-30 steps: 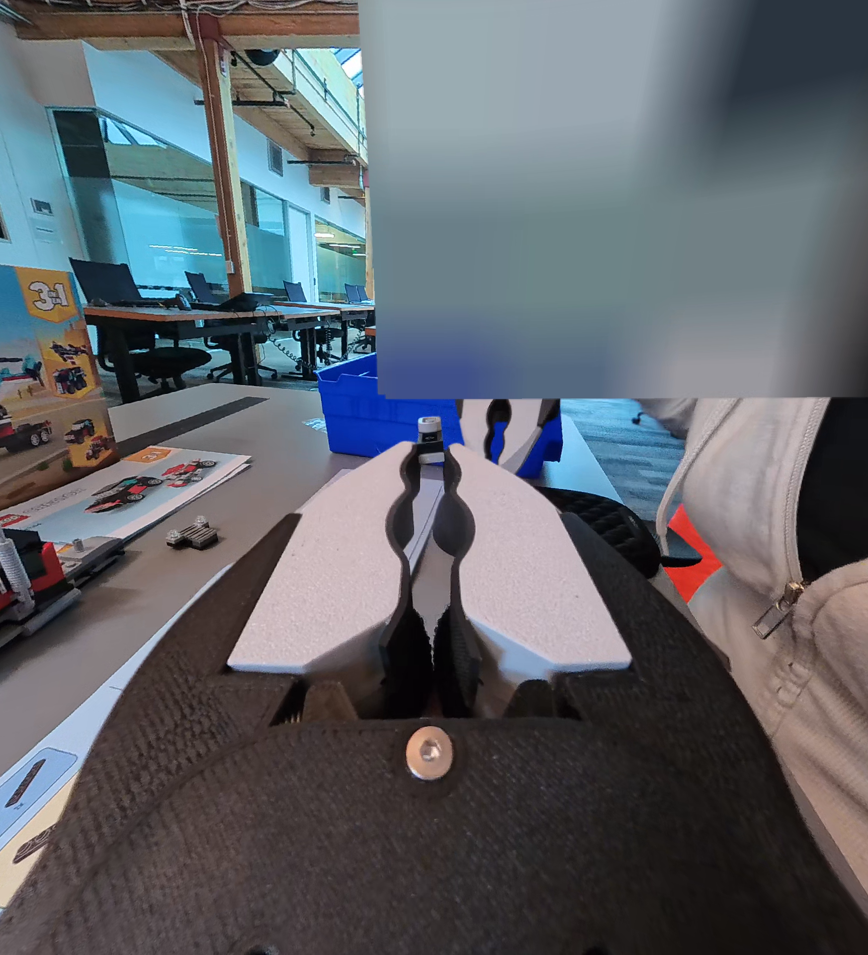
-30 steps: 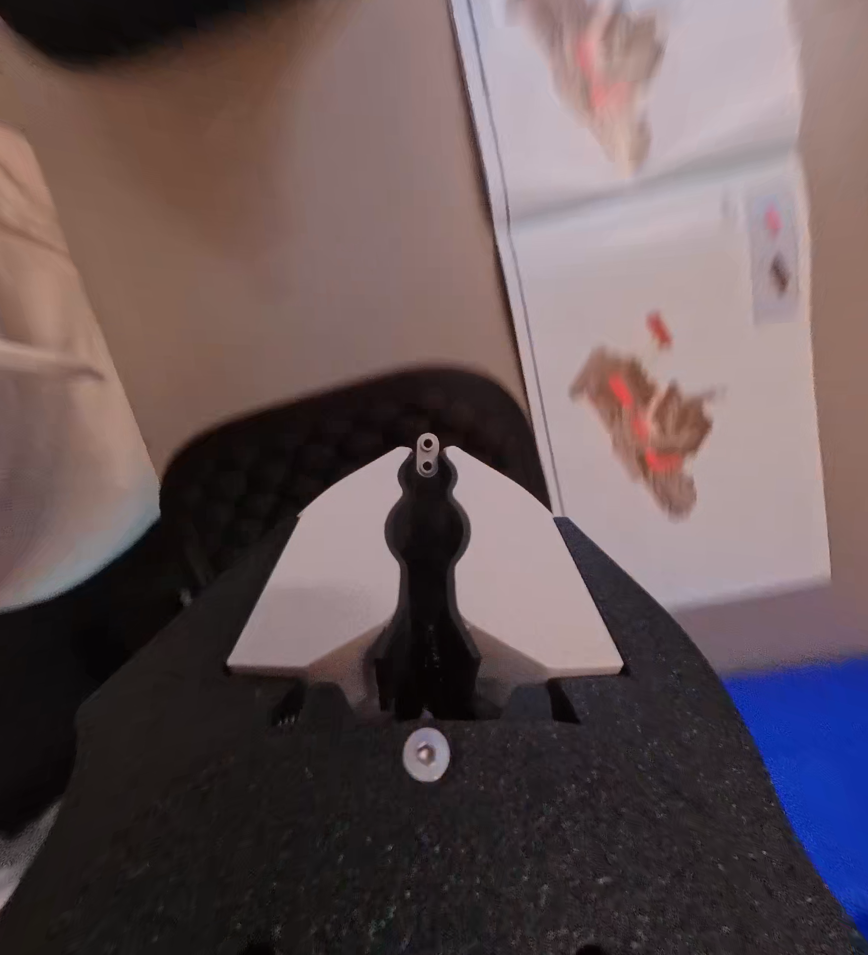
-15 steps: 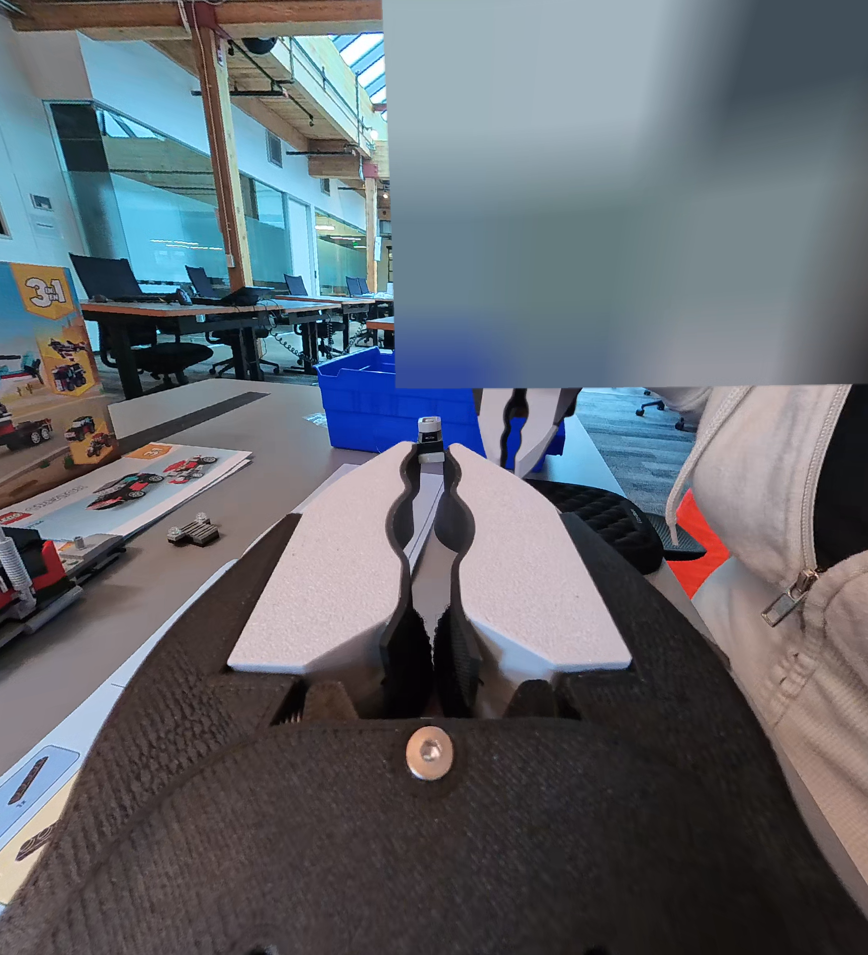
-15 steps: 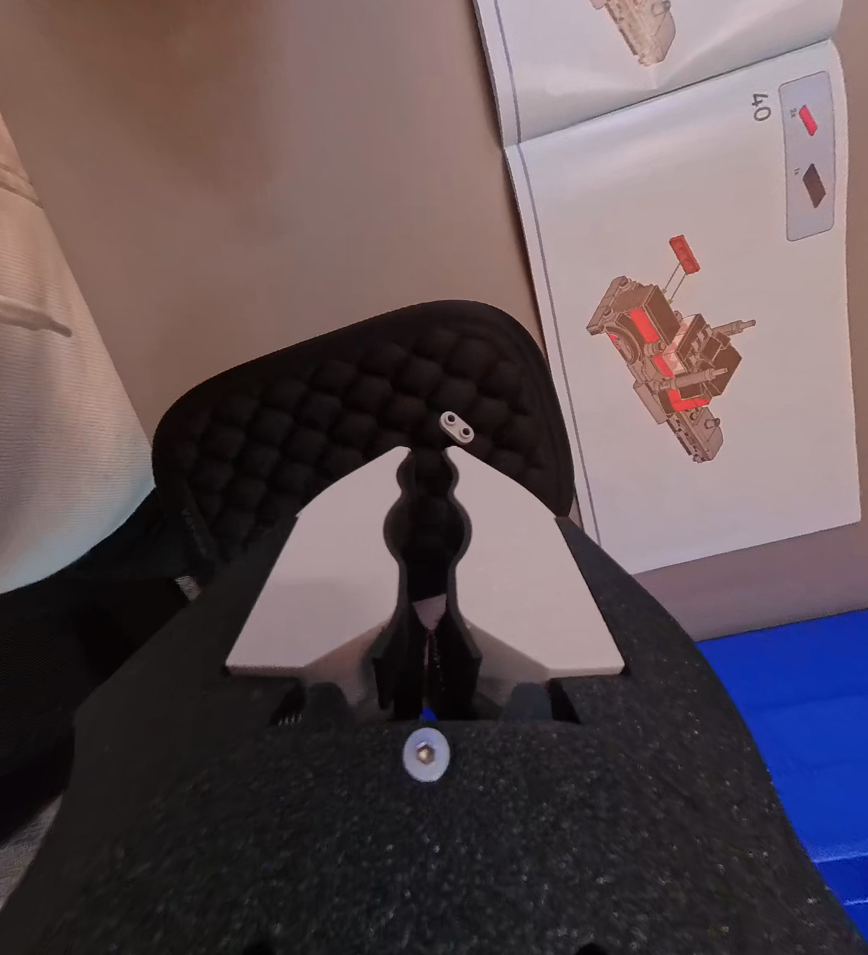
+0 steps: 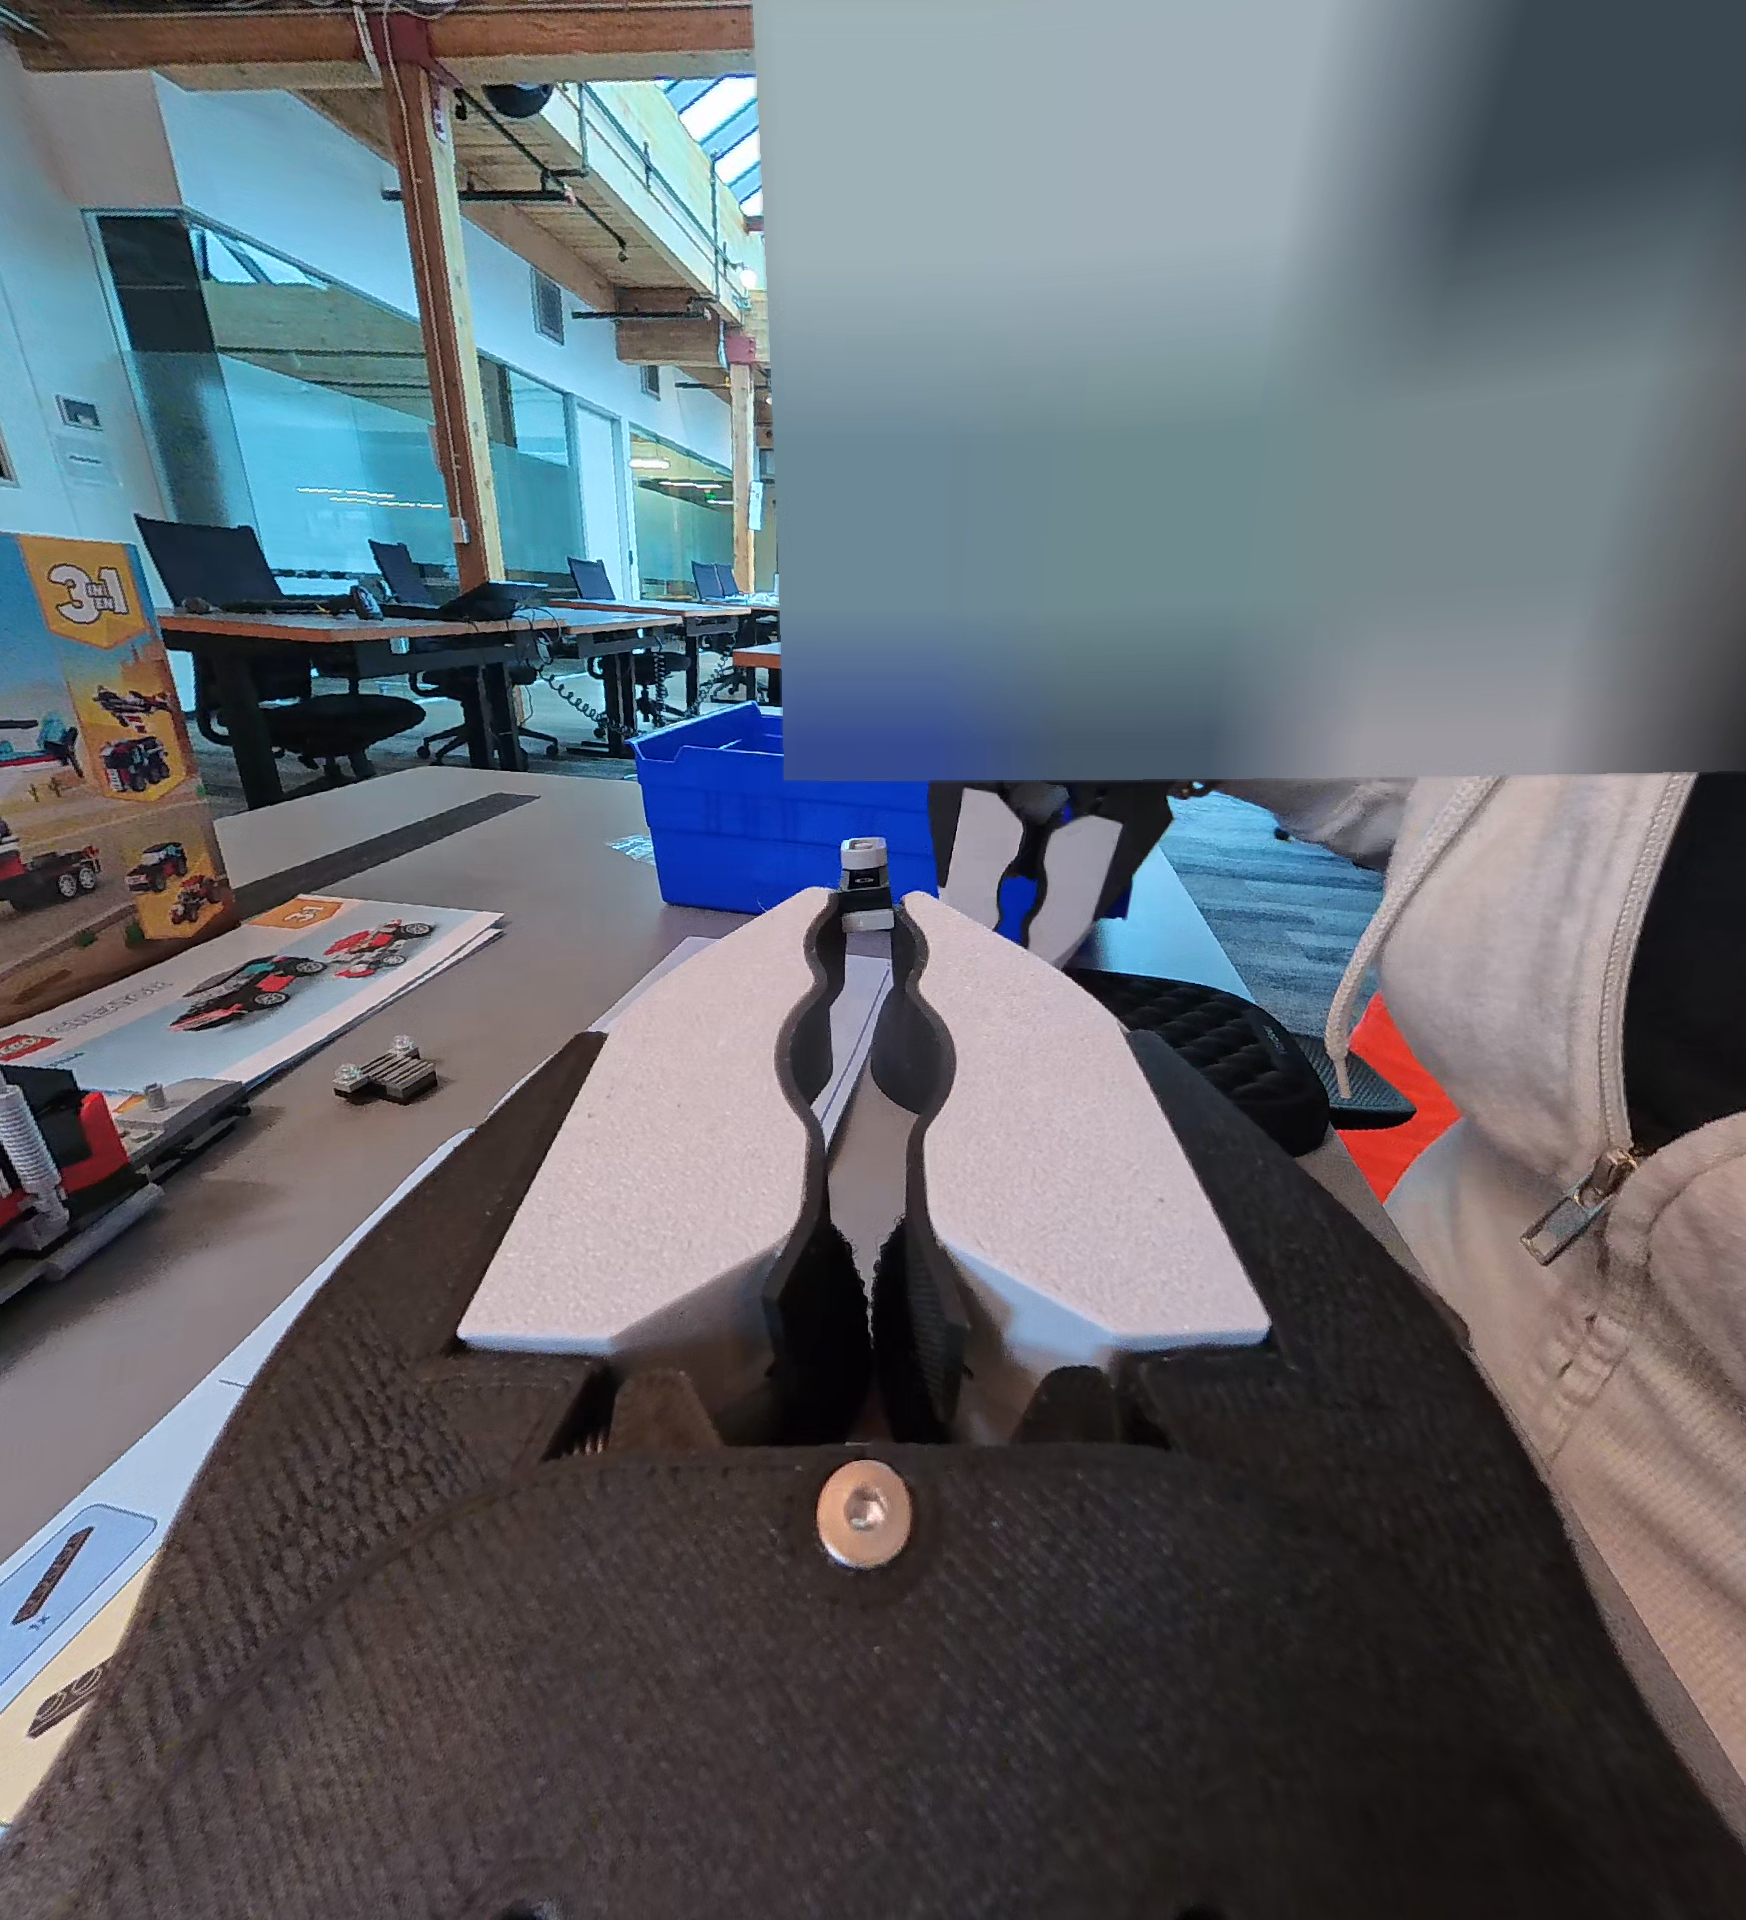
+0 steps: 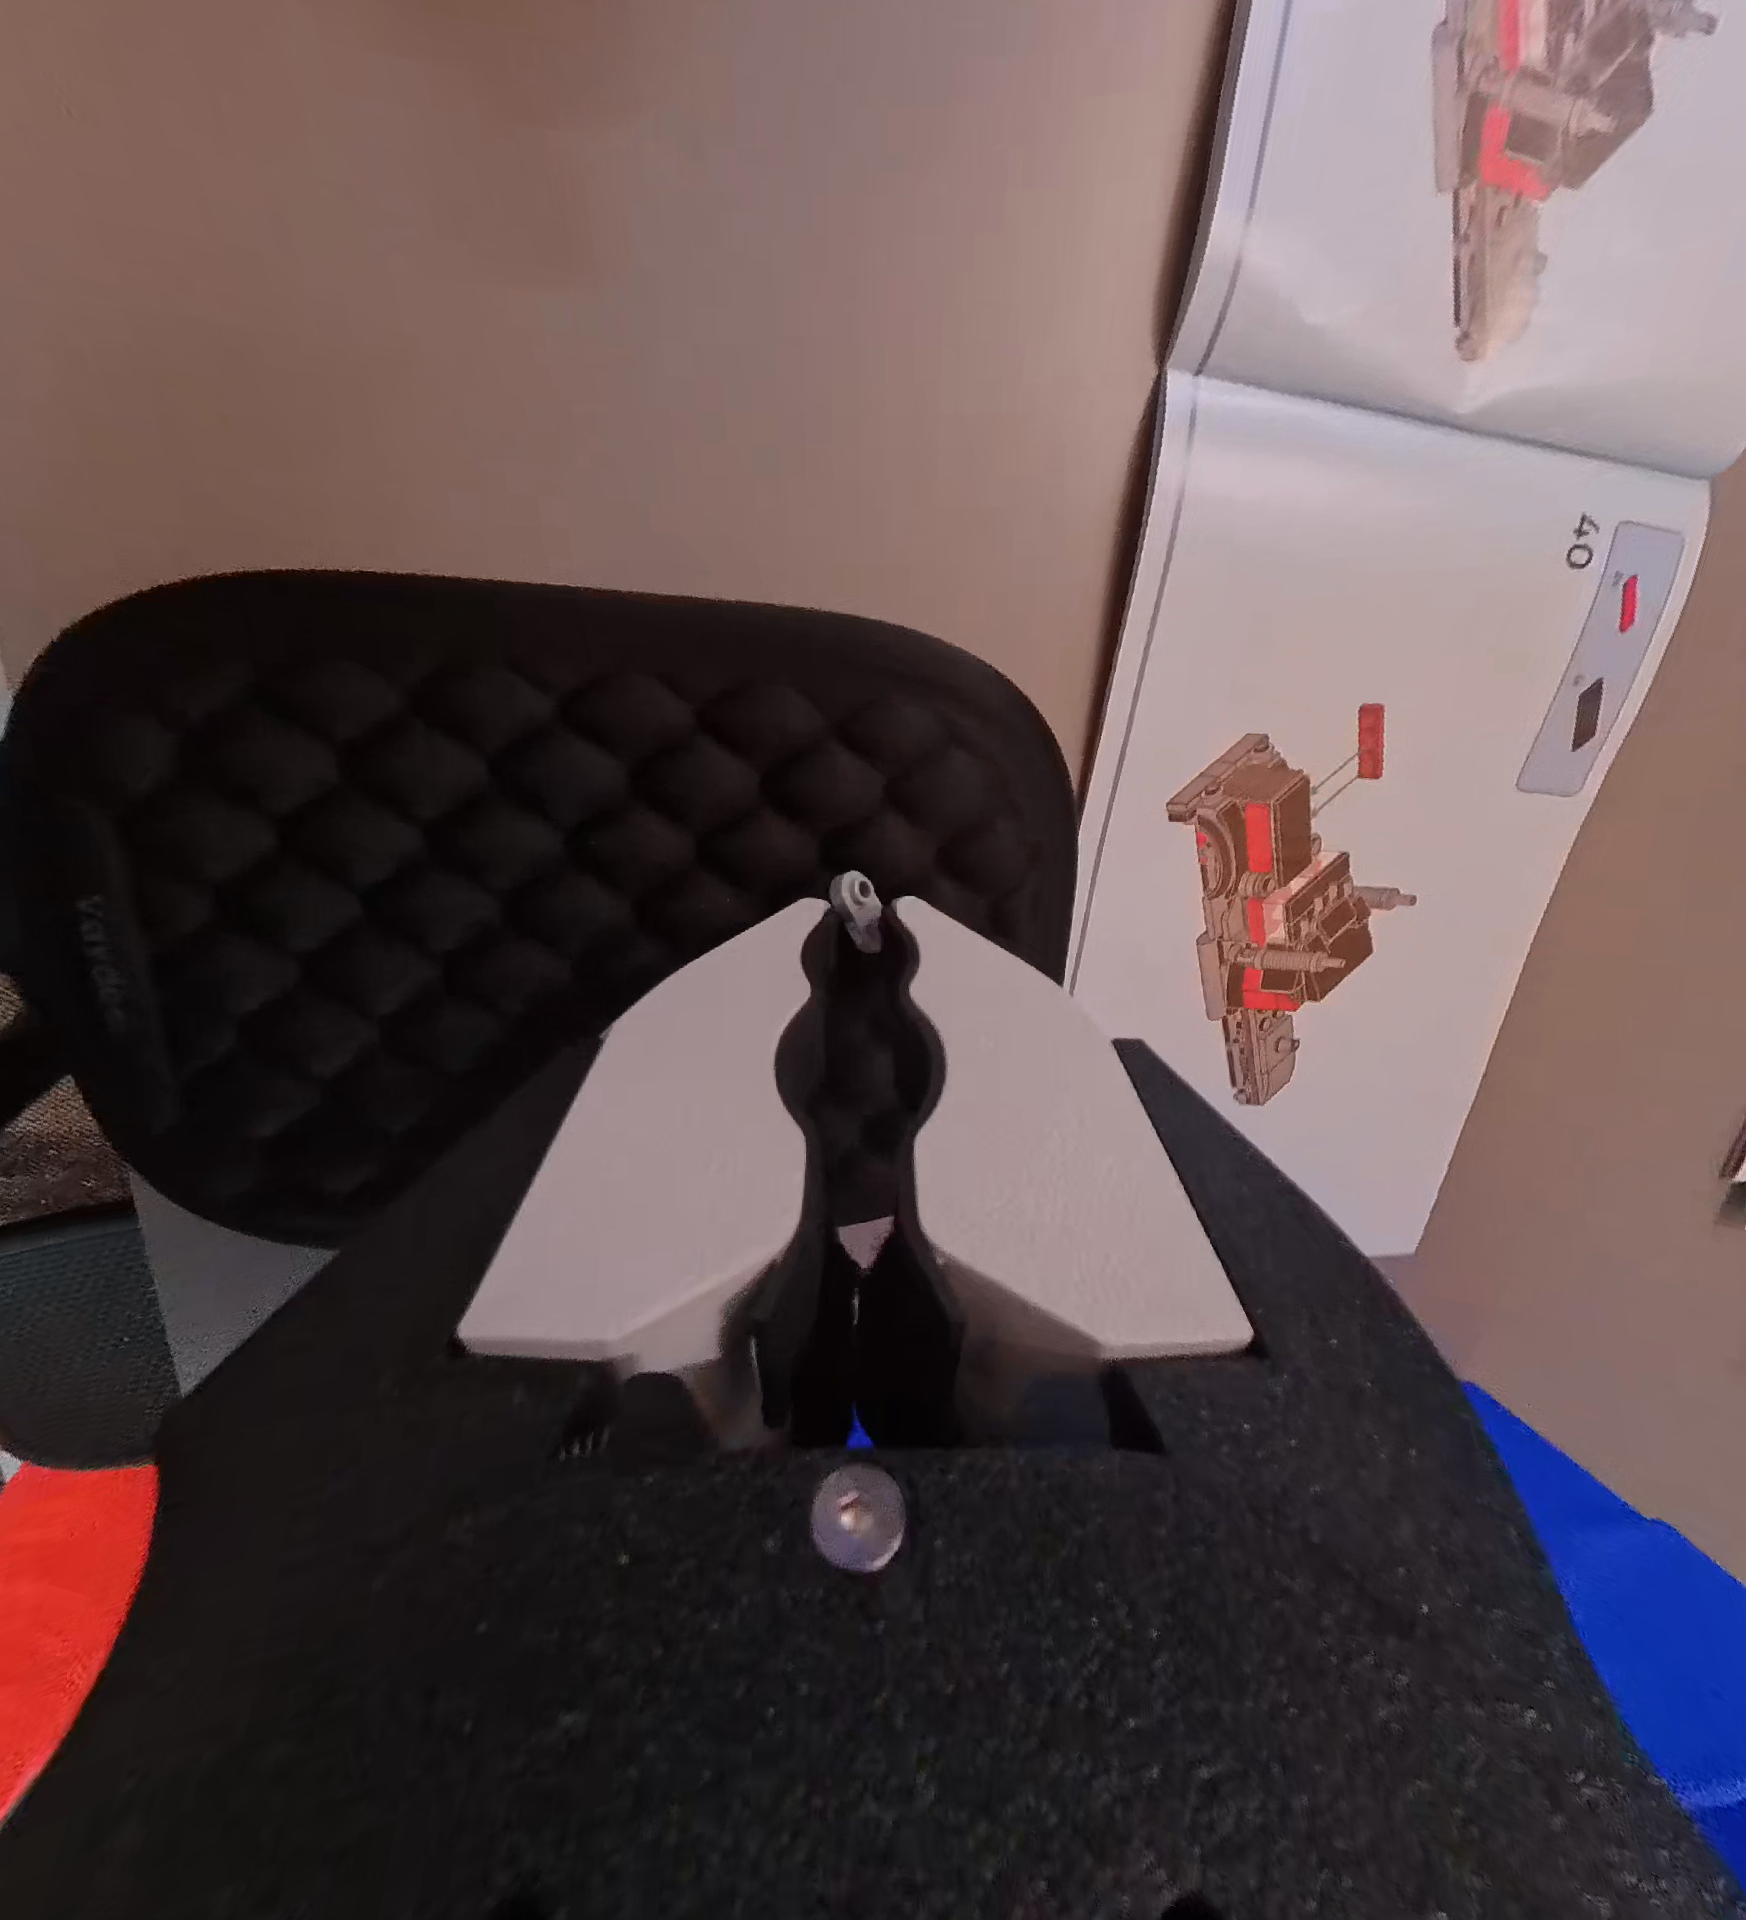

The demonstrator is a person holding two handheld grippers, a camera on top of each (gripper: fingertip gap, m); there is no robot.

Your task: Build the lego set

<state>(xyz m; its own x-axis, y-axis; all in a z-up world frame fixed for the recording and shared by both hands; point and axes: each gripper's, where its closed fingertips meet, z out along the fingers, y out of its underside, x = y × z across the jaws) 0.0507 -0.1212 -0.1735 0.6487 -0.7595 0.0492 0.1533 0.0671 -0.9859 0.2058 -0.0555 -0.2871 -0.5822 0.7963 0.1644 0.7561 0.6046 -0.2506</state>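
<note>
The left tongs [image 5: 864, 914] are clamped on a small grey-and-black stack [image 5: 863, 878] above the counter [image 5: 536, 935]; the right tongs [image 6: 861, 914] pinch a tiny grey link [image 6: 856, 909] (barely held). Joining them calls for aligning slowly and pressing gently.

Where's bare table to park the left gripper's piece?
Bare table lies between the closed booklet, the blue bin and the open manual. Crowded at the far left: the half-built model and small grey assembly.

Printed writing on lego box [image 5: 38, 769] and open booklet [image 6: 1368, 790].
</note>
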